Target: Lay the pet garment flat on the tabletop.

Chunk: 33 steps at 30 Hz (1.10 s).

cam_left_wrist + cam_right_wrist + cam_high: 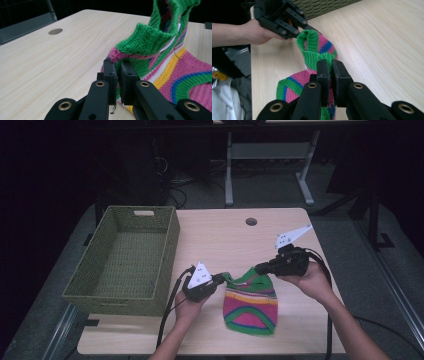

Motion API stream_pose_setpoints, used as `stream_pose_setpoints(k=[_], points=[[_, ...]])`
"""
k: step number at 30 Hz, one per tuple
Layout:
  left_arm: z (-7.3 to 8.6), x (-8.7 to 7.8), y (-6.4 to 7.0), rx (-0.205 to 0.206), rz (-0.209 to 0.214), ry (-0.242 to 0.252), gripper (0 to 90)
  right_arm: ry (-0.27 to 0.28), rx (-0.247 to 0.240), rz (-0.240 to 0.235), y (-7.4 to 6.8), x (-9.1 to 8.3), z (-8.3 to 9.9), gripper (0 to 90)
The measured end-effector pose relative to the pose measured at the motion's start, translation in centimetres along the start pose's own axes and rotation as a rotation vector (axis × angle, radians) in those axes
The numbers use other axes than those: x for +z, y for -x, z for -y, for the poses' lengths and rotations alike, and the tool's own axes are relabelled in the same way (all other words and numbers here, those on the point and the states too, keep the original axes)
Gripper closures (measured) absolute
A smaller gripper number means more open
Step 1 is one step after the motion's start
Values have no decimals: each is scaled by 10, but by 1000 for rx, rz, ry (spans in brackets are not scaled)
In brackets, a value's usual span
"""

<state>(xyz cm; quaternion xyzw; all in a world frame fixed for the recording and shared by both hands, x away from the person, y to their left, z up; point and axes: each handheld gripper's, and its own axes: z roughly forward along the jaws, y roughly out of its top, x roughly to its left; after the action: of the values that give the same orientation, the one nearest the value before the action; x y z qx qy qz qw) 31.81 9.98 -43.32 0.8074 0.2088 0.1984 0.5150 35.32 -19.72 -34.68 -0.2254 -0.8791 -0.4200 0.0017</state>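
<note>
Near desk centre, both hand-held grippers — left (223,278), right (260,268) — clamp the striped pink-green knitted hat's (250,306) rim, jaws closed; next, probably lift toward the green woven basket (127,260).

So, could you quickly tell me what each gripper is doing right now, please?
Left gripper: closed on the knitted hat at its rim.
Right gripper: closed on the same rim.

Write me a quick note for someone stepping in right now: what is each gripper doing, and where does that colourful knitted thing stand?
Left gripper: shut on the green rim of the knitted hat, at its left corner.
Right gripper: shut on the same rim, at the right.
The hat's rim is lifted between them; its body rests on the table.
The woven basket sits at the left with nothing inside.
Done: both grips taken. Left, probably: carry the hat into the basket.
</note>
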Motion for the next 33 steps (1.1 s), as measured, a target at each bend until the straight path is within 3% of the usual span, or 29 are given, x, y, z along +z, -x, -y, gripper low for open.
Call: stream_pose_setpoints(k=[6, 10, 19, 26, 33], points=[[-14, -2, -4, 20, -26, -14, 853, 42, 21, 33, 8, -5, 3, 847], [-18, -2, -8, 19, -42, -35, 853, 39, 32, 51, 13, -5, 2, 847], [-23, 5, -17, -6, -75, -48, 852, 39, 53, 103, 29, -1, -5, 847], [-23, 12, -25, -42, -74, -55, 853, 64, 84, 107, 45, 0, -6, 846], [-24, 19, -31, -38, -112, -90, 852, 61, 112, 129, 58, 8, -7, 845]])
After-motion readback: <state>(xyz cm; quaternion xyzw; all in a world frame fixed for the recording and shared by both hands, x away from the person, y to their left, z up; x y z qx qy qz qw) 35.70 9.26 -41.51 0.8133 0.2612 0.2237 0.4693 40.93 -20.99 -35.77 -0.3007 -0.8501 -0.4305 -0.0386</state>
